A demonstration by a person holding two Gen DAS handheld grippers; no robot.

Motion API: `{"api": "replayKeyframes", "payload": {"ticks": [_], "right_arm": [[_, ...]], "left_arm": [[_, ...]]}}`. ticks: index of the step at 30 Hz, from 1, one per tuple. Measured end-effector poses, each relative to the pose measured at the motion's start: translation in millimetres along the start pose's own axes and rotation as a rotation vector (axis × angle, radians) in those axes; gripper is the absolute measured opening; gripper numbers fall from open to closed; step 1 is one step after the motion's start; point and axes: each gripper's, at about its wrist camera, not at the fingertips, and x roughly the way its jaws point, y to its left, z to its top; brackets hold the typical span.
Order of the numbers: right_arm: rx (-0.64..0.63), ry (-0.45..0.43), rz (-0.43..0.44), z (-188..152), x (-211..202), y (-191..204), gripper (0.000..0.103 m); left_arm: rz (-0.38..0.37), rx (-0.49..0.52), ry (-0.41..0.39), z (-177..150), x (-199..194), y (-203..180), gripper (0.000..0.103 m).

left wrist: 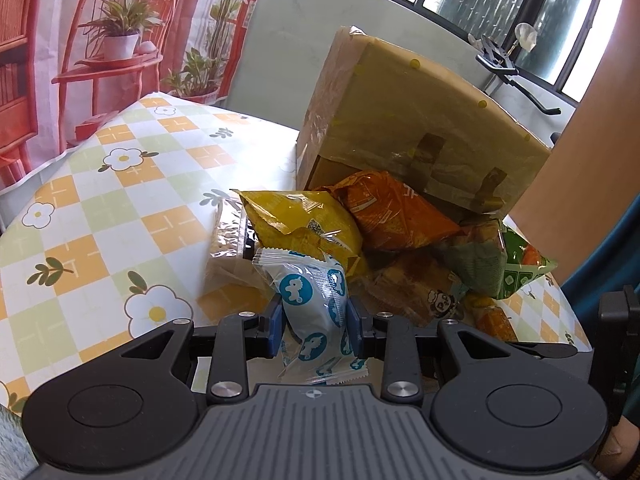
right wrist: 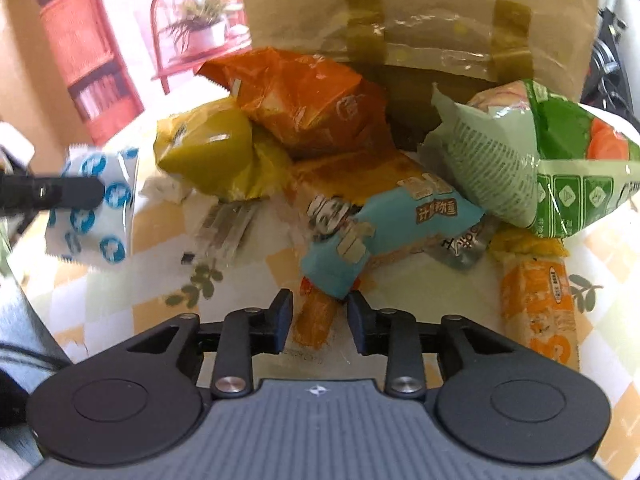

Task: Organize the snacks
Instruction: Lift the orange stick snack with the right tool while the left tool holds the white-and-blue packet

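Note:
My left gripper (left wrist: 313, 320) is shut on a white snack packet with blue round prints (left wrist: 314, 300) and holds it above the table; the packet also shows at the left of the right wrist view (right wrist: 100, 204). My right gripper (right wrist: 320, 316) is open, its jaws on either side of a small orange packet (right wrist: 314, 320) that lies on the table under a light blue packet (right wrist: 372, 232). A pile of snacks lies ahead: a yellow bag (left wrist: 300, 220), an orange bag (left wrist: 392, 212) and a green bag (right wrist: 540, 160).
A taped cardboard box (left wrist: 420, 120) lies tipped on its side behind the pile, its opening toward the snacks. An orange sausage-shaped packet (right wrist: 536, 300) lies at the right. The checked flower tablecloth (left wrist: 100, 200) covers the table. A transparent packet (left wrist: 230, 240) lies left of the pile.

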Motion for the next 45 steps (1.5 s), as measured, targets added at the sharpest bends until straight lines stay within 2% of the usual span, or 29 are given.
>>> {"api": "replayKeyframes", "payload": {"ticks": [2,6,12,16,22,27,30,37,45], "right_arm": [[-0.023,0.019,-0.014,-1.2,-3.6,3.7,0.030],[-0.003,0.051,0.015,-8.2,-14.6,-1.2,0.023],[0.038,0.075,-0.006,-22.0,-32.7,-13.1,0.023],[0.059,0.060,-0.018,-24.2,-34.9,-19.5,0.027],[0.011,0.055,-0.045,-27.0,-28.0,-12.8,0.034],[-0.018,0.026,-0.068,-29.6,-24.3,-8.7,0.035],[-0.054,0.019,-0.087,-30.9,-23.1,-2.5,0.031],[0.053,-0.036,-0.055,-29.7,-33.3,-20.1,0.029],[0.083,-0.125,-0.026,-21.0,-56.2,-32.4,0.029]], "left_arm": [[-0.004,-0.001,0.000,-0.3,-0.9,-0.2,0.034],[-0.010,-0.008,0.004,-1.1,-1.6,0.1,0.034],[-0.017,-0.010,0.011,-1.3,0.2,-1.9,0.034],[-0.014,-0.007,0.017,-2.1,2.0,-2.6,0.034],[-0.008,-0.009,0.032,-4.5,5.8,-1.0,0.034],[-0.008,-0.011,0.043,-6.7,8.8,-0.8,0.034],[-0.006,-0.007,0.044,-7.5,8.4,-1.9,0.034],[-0.008,0.009,0.037,-7.2,5.8,-5.9,0.034],[-0.002,0.051,-0.009,2.9,-2.0,-12.3,0.034]]}}
